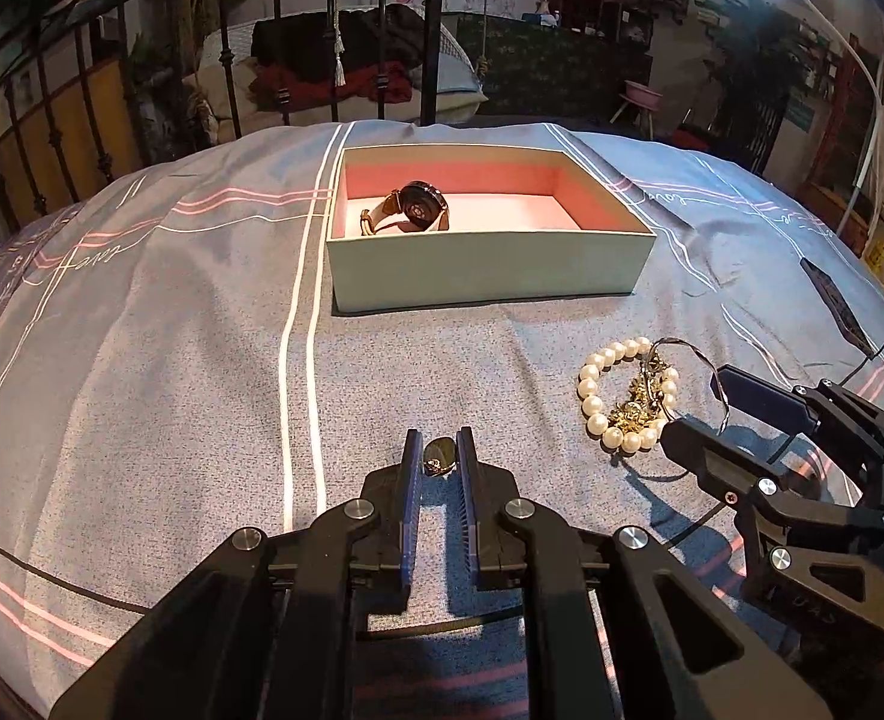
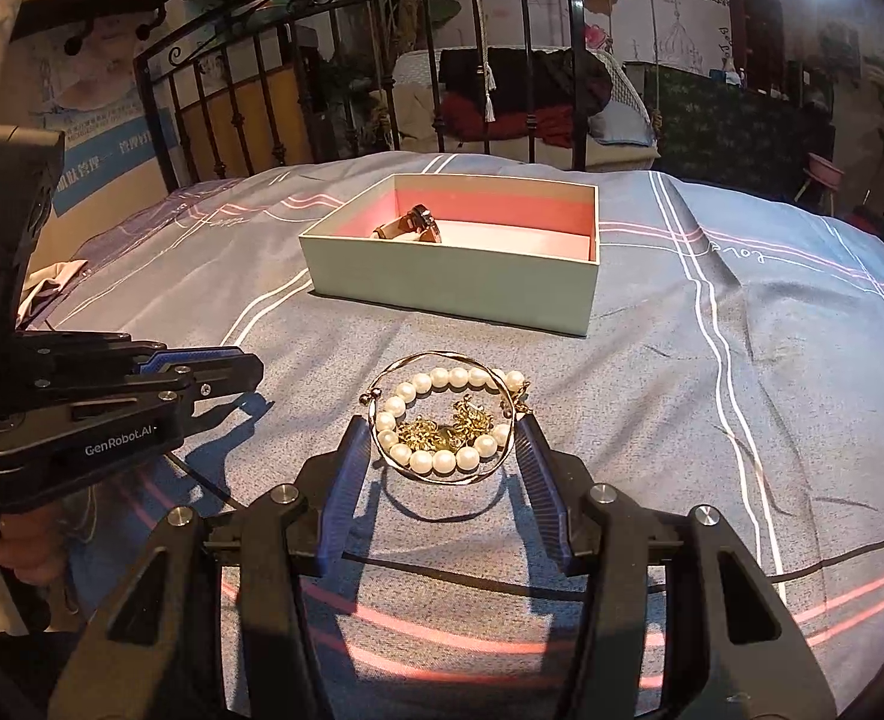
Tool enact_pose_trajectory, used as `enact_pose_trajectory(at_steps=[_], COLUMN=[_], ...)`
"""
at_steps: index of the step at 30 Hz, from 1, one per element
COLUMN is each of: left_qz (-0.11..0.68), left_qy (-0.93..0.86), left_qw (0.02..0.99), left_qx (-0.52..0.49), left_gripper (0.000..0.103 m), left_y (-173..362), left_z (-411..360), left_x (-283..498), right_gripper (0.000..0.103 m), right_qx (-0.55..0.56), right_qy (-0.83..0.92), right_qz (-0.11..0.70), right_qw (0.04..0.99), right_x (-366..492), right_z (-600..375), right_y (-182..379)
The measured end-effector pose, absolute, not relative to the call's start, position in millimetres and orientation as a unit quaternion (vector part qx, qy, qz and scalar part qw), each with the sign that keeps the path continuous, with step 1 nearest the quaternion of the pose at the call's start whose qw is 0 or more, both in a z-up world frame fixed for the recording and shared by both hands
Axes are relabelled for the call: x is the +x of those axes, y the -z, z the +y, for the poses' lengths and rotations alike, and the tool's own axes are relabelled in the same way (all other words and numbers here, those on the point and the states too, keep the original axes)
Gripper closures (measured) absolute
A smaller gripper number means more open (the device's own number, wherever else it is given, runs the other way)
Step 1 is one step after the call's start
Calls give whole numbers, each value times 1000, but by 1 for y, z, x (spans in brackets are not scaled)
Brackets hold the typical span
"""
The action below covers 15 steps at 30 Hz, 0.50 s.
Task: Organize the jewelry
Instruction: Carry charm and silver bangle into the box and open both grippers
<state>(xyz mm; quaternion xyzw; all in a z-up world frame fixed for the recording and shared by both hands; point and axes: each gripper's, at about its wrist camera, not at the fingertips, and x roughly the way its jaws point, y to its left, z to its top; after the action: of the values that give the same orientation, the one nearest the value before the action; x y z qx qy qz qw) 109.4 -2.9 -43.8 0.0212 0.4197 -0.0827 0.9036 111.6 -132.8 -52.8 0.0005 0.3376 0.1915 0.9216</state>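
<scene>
A pale green box (image 1: 484,267) with a pink lining sits on the bed and holds a watch (image 1: 421,207); the box also shows in the right wrist view (image 2: 460,291), with the watch (image 2: 418,225) inside. My left gripper (image 1: 440,450) is shut on a small oval gold piece (image 1: 439,459) just above the bedspread. A pearl bracelet (image 2: 442,420), a gold chain (image 2: 442,429) and a thin metal bangle (image 2: 436,363) lie together. My right gripper (image 2: 442,438) is open, with one finger on each side of the bangle. The pile also shows in the left wrist view (image 1: 622,396).
The grey-blue bedspread (image 1: 202,360) has white and pink stripes. A black iron bed frame (image 2: 322,90) stands behind the box. The left gripper's body (image 2: 112,396) is close on the left of the pile. Clothes lie on a hanging chair (image 2: 532,96) beyond.
</scene>
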Motion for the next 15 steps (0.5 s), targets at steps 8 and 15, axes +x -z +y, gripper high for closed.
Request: enact_pose_trajectory(at_steps=[8, 15], left_qz=[404, 386], left_qy=[85, 85], left_qw=[910, 917], left_qx=[29, 42], left_gripper=[92, 92], left_y=[30, 15], left_z=[-13, -22], left_x=[121, 134], right_gripper=[52, 52], right_qx=[-1, -1], right_qy=[-190, -185], right_qz=[331, 320], right_qw=[924, 929], right_x=[119, 131], right_z=[-134, -138], right_y=[46, 36])
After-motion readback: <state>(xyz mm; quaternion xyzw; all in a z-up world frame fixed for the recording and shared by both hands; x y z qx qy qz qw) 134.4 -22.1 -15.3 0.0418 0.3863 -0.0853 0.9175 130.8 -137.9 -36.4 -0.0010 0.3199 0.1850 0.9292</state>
